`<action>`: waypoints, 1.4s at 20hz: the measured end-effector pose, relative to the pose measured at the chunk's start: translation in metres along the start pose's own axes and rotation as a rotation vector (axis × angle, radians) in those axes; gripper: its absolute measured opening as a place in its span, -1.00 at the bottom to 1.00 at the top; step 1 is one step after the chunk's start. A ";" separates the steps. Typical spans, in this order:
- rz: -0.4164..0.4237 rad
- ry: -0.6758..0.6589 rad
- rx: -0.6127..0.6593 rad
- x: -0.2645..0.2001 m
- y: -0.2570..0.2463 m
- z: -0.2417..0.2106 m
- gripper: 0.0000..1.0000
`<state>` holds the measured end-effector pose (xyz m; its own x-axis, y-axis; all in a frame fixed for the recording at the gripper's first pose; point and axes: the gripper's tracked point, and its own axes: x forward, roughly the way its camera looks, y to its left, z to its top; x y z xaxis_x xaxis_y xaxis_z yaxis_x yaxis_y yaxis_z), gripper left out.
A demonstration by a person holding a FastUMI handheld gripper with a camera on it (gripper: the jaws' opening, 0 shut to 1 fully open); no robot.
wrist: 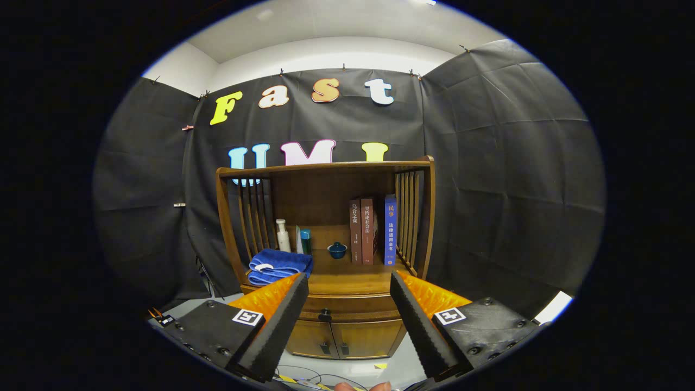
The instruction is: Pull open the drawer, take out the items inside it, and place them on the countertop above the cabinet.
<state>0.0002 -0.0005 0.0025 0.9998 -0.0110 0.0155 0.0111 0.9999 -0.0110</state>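
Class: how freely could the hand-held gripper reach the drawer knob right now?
Probably freely: the hand-held gripper is open, and the drawer knob sits between and beyond its fingers, on the shut drawer, with nothing in front of it.

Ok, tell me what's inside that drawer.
Can't tell: the drawer is shut, only its front and dark knob showing between the open gripper fingers. On the countertop above are a blue towel, bottles, a small bowl and books.

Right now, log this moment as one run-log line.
phase: approach | gripper: open, fingers apart, holding nothing | drawer: closed, knob between fingers, ahead | countertop: towel, books, cup
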 end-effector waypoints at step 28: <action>0.075 0.189 -0.002 0.172 0.055 -0.280 0.99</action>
<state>0.1773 0.0490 -0.2751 0.9830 0.0613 -0.1733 -0.0635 0.9980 -0.0067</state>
